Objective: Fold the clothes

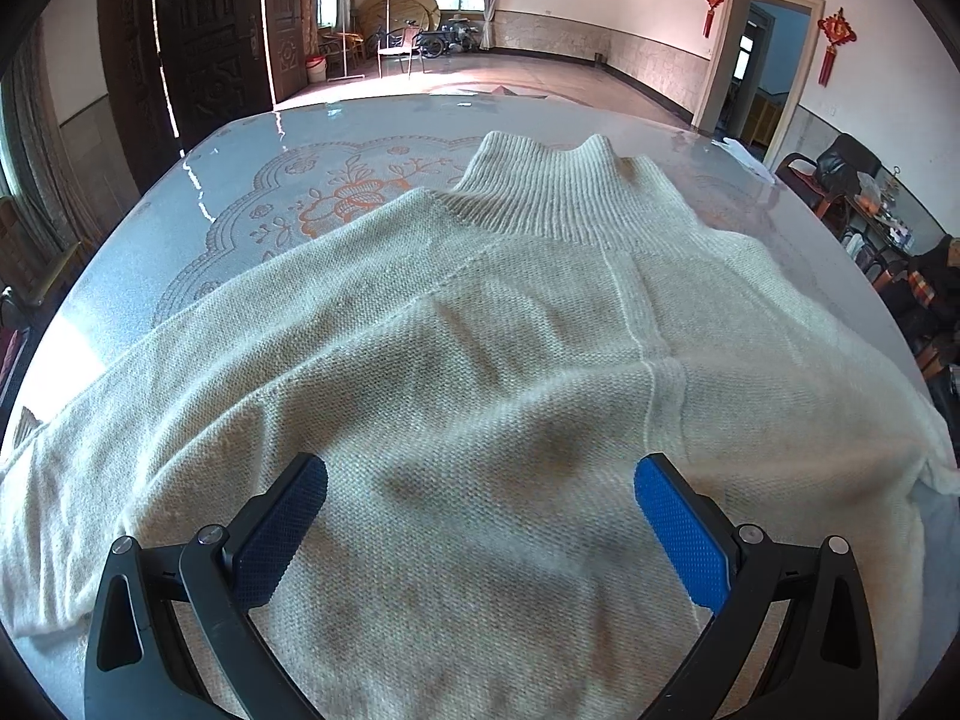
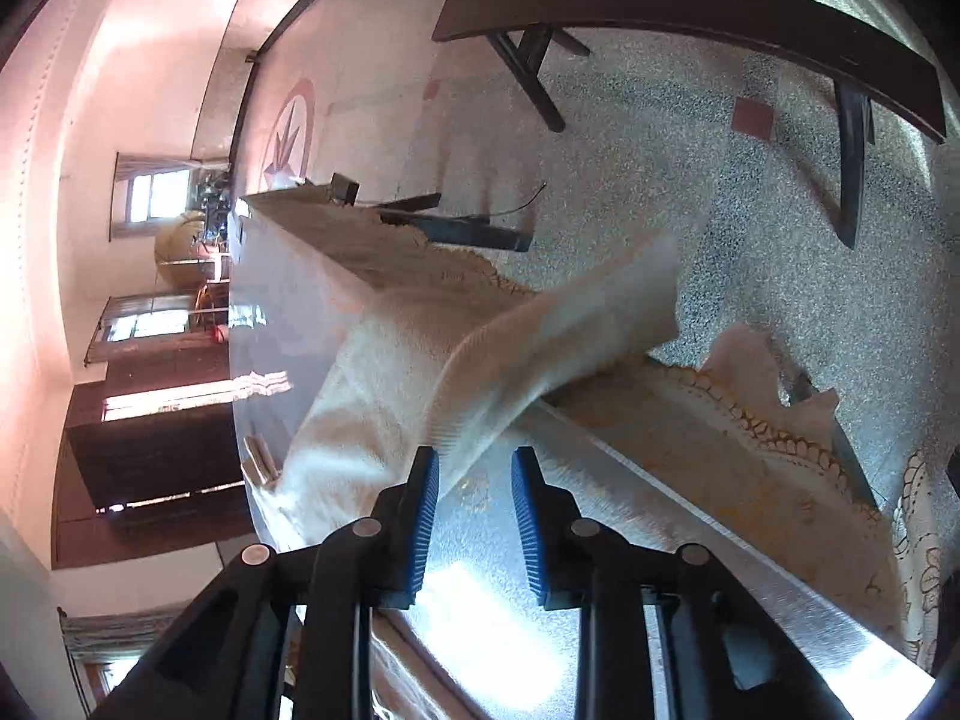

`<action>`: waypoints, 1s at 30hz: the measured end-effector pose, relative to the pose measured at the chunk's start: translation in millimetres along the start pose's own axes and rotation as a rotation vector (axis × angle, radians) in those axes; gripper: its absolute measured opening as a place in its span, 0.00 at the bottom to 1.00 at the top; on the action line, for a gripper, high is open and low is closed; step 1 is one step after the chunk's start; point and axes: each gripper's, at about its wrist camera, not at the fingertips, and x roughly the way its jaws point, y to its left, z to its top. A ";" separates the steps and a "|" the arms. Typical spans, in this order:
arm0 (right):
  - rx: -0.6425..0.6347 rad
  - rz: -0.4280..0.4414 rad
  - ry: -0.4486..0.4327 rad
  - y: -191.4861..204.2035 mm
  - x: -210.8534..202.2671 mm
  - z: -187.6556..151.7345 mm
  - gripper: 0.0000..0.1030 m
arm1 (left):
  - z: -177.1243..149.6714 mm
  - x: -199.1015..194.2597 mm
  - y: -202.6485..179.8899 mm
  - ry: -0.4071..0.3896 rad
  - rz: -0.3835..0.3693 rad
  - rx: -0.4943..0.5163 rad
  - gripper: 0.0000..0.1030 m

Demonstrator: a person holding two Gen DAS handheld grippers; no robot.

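A cream knitted sweater [image 1: 480, 324] lies spread on the table, its ribbed high collar [image 1: 540, 186] at the far end and a sleeve [image 1: 90, 420] running out to the left. My left gripper [image 1: 480, 498] is wide open just above the sweater's body, with nothing between its blue pads. In the right wrist view the camera is rolled sideways. My right gripper [image 2: 474, 468] is open with a narrow gap, empty, at the table's edge. The sweater's other sleeve [image 2: 558, 330] hangs past that edge just beyond the fingertips.
The table [image 1: 270, 138] has a glossy cover over a lace cloth with orange flowers. The lace fringe [image 2: 750, 420] hangs over the edge. A dark wooden bench [image 2: 720, 18] stands on the speckled floor beside the table. Chairs and clutter stand at the right [image 1: 840, 168].
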 end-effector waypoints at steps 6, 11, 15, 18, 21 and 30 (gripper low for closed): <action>0.126 -0.046 0.131 -17.2 26.3 60.4 0.29 | -4.6 -19.7 -30.4 0.001 0.028 0.037 1.00; 0.389 0.013 0.330 -53.5 86.3 67.1 0.30 | -6.9 -28.5 -67.7 0.008 0.014 0.107 1.00; 0.432 0.155 0.292 -63.6 106.9 60.4 0.24 | -14.2 -26.3 -82.1 0.028 0.010 0.136 1.00; 0.442 0.303 0.187 -61.4 99.4 58.0 0.10 | -21.3 -19.5 -80.7 0.066 -0.007 0.099 1.00; 0.399 0.379 0.081 -37.8 83.5 64.2 0.08 | -29.0 -13.3 -73.4 0.098 -0.029 0.054 1.00; -0.245 0.497 -0.028 217.0 14.9 13.0 0.08 | -45.2 -15.0 -40.6 0.116 -0.042 -0.048 1.00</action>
